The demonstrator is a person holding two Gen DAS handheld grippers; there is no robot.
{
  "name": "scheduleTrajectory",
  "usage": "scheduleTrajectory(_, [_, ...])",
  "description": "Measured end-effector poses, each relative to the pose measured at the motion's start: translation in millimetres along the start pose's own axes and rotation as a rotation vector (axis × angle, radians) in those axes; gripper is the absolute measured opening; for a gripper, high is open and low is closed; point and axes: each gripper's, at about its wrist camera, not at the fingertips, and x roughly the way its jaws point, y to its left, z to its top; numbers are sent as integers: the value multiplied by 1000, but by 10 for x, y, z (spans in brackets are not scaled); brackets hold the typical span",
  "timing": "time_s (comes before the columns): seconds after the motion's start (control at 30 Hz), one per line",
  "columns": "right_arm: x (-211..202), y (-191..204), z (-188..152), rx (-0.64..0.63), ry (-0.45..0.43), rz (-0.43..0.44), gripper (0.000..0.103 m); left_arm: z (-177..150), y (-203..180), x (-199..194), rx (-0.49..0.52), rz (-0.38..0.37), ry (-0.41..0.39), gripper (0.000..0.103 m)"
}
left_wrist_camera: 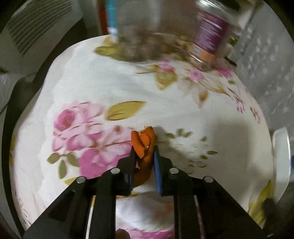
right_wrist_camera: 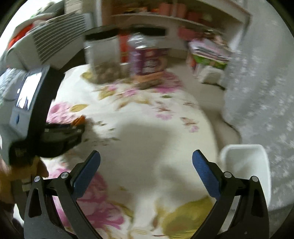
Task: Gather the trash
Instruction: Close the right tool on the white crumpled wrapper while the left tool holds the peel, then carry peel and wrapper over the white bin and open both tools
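Note:
My left gripper [left_wrist_camera: 144, 150] is shut on an orange peel [left_wrist_camera: 144, 143], held just above the flowered tablecloth [left_wrist_camera: 114, 84]. In the right wrist view the left gripper [right_wrist_camera: 80, 125] shows at the left with a bit of the orange peel [right_wrist_camera: 79, 119] at its tip. My right gripper [right_wrist_camera: 146, 156] is open and empty above the tablecloth [right_wrist_camera: 147, 139]. A white bin [right_wrist_camera: 246, 165] stands beside the table at the right; its rim shows in the left wrist view [left_wrist_camera: 281, 152].
Two clear jars stand at the table's far edge: one with brown contents [right_wrist_camera: 102, 58] and one with a purple label [right_wrist_camera: 147, 60]. A white appliance with vents [right_wrist_camera: 55, 42] is at the far left. Shelves [right_wrist_camera: 174, 16] and a patterned grey curtain [right_wrist_camera: 266, 92] lie behind and right.

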Motion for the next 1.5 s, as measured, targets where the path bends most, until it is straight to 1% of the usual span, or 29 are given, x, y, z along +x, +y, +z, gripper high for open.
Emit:
scheduleTrajectory(0.03, [20, 55, 8, -9, 7, 24, 96, 2, 77, -24, -19, 14, -8, 17])
scheduleTrajectory(0.07, [58, 140, 16, -21, 19, 64, 96, 1, 222, -82, -59, 24, -19, 17])
scheduleTrajectory(0.1, [95, 229, 22, -36, 33, 103, 96, -5, 331, -130, -91, 22, -26, 17])
scheduleTrajectory(0.13, [114, 281, 24, -46, 40, 122, 96, -14, 443, -189, -122, 21, -34, 16])
scheduleTrajectory(0.17, [155, 395, 26, -72, 51, 156, 96, -40, 589, -290, -156, 27, -51, 16])
scheduleTrajectory(0.2, [187, 501, 23, -102, 57, 179, 96, -64, 665, -363, -170, 33, -64, 16])
scheduleTrajectory(0.3, [268, 780, -17, -193, 60, 205, 96, -162, 871, -602, -192, 50, -108, 16])
scheduleTrajectory(0.4, [371, 989, -88, -243, 80, 219, 96, -286, 1045, -796, -204, 63, -139, 16])
scheduleTrajectory(0.47, [423, 1074, -127, -262, 89, 229, 90, -372, 1109, -879, -213, 76, -151, 16])
scheduleTrajectory(0.5, [449, 1142, -148, -280, 93, 233, 79, -423, 1151, -913, -218, 80, -155, 16])
scheduleTrajectory(0.53, [472, 1185, -162, -295, 99, 234, 63, -455, 1197, -933, -220, 85, -158, 16])
scheduleTrajectory(0.57, [495, 1235, -181, -313, 110, 233, 55, -462, 1245, -948, -220, 89, -159, 16])
scheduleTrajectory(0.6, [513, 1267, -197, -326, 116, 220, 49, -505, 1282, -971, -218, 93, -162, 17])
scheduleTrajectory(0.63, [499, 1298, -220, -339, 101, 201, 47, -537, 1301, -989, -217, 98, -165, 17])
scheduleTrajectory(0.73, [432, 1280, -208, -311, 82, 232, 46, -615, 1356, -1030, -220, 121, -182, 16])
scheduleTrajectory(0.83, [273, 1220, -125, -267, 28, 246, 46, -645, 1426, -1116, -240, 135, -206, 17])
scheduleTrajectory(0.97, [11, 1134, 13, -207, -57, 254, 46, -622, 1391, -1323, -254, 150, -278, 17])
scheduleTrajectory(1.1, [-207, 978, 144, -130, -136, 244, 46, -620, 1193, -1541, -222, 181, -368, 17])
scheduleTrajectory(1.33, [-488, 707, 220, -42, -246, 167, 46, -675, 776, -1880, -180, 214, -507, 17])
scheduleTrajectory(1.43, [-580, 592, 215, -13, -279, 138, 46, -681, 634, -1971, -165, 217, -542, 17])
scheduleTrajectory(1.5, [-647, 502, 208, 3, -301, 120, 46, -688, 559, -1995, -159, 214, -549, 17])
